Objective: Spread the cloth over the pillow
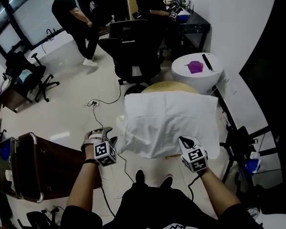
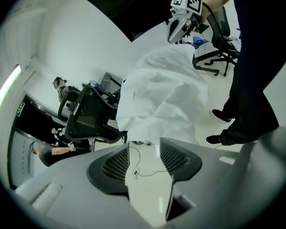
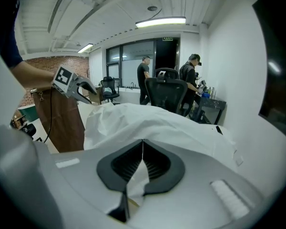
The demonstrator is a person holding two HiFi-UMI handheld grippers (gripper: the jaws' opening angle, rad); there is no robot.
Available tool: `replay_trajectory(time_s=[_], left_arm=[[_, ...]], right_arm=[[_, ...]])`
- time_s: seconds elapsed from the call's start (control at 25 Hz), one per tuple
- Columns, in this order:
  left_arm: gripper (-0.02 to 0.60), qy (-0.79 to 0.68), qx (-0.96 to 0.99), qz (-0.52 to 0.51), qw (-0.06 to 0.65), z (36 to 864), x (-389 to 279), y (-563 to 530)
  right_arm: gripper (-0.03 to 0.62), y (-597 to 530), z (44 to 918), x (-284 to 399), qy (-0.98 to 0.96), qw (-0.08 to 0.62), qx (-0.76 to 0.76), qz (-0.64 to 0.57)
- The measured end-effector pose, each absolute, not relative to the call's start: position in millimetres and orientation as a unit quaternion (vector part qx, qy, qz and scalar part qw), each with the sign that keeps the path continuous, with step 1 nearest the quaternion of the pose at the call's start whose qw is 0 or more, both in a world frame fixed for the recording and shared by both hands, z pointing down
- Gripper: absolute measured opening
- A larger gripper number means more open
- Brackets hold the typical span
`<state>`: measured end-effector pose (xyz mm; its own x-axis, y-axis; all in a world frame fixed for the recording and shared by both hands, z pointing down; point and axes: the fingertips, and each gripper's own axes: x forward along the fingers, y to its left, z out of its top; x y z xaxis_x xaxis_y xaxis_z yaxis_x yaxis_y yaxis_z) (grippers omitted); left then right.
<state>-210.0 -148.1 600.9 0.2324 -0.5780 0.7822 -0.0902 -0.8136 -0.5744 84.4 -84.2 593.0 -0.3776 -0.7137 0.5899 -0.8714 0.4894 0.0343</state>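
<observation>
Gripping, right gripper (image 3: pixel 143 149): jaws were closed on the white cloth's (image 1: pixel 162 128) near edge.
Left gripper (image 2: pixel 144 151): jaws stood wide, nothing between, beside the cloth's near-left corner.
Cloth: lay rumpled over the pillow (image 1: pixel 200 103) on the round table (image 1: pixel 169 85).

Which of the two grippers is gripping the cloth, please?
The right gripper: its jaws are shut on the cloth, while the left gripper has its jaws apart, empty.

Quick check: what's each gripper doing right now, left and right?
Left gripper: open, nothing between its jaws.
Right gripper: closed on the white cloth.
</observation>
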Motion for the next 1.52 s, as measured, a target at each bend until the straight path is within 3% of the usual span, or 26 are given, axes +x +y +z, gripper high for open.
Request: replay_trajectory(time_s=[0.28,0.64,0.88,0.96,1.0,1.24,1.32,1.52], left_arm=[[0.198,0.179,-0.775,-0.558,0.237,634.7,-210.3,-187.1],[0.196,0.123,-0.752,-0.561,0.324,661.8,-209.3,-221.6],[0.115,0.091,-0.752,-0.543,0.362,661.5,-199.7,-220.1],[0.024,0.087,-0.754,-0.534,0.372,660.0,-198.5,-217.1],[0.009,0.085,-0.755,-0.530,0.375,658.8,-197.6,-214.3],[0.003,0.115,-0.770,-0.502,0.377,648.0,-200.7,-204.8],[0.156,0.116,-0.769,-0.501,0.379,648.1,-201.8,-206.3],[0.206,0.108,-0.758,-0.502,0.401,649.1,-196.5,-216.5]], right_arm=[[0.009,-90.9,560.4,25.6,-0.827,0.249,0.487,0.129],[0.009,-91.3,557.5,-36.3,-0.833,0.247,0.477,0.133],[0.009,-92.4,558.6,-55.7,-0.831,0.251,0.476,0.141],[0.009,-92.2,559.5,-60.5,-0.832,0.252,0.474,0.139],[0.009,-92.2,560.2,-62.2,-0.832,0.253,0.474,0.139],[0.009,-90.7,563.4,-70.8,-0.836,0.257,0.465,0.140],[0.009,-91.1,562.2,-73.1,-0.837,0.258,0.462,0.139],[0.009,-89.9,561.7,-77.2,-0.840,0.260,0.456,0.138]])
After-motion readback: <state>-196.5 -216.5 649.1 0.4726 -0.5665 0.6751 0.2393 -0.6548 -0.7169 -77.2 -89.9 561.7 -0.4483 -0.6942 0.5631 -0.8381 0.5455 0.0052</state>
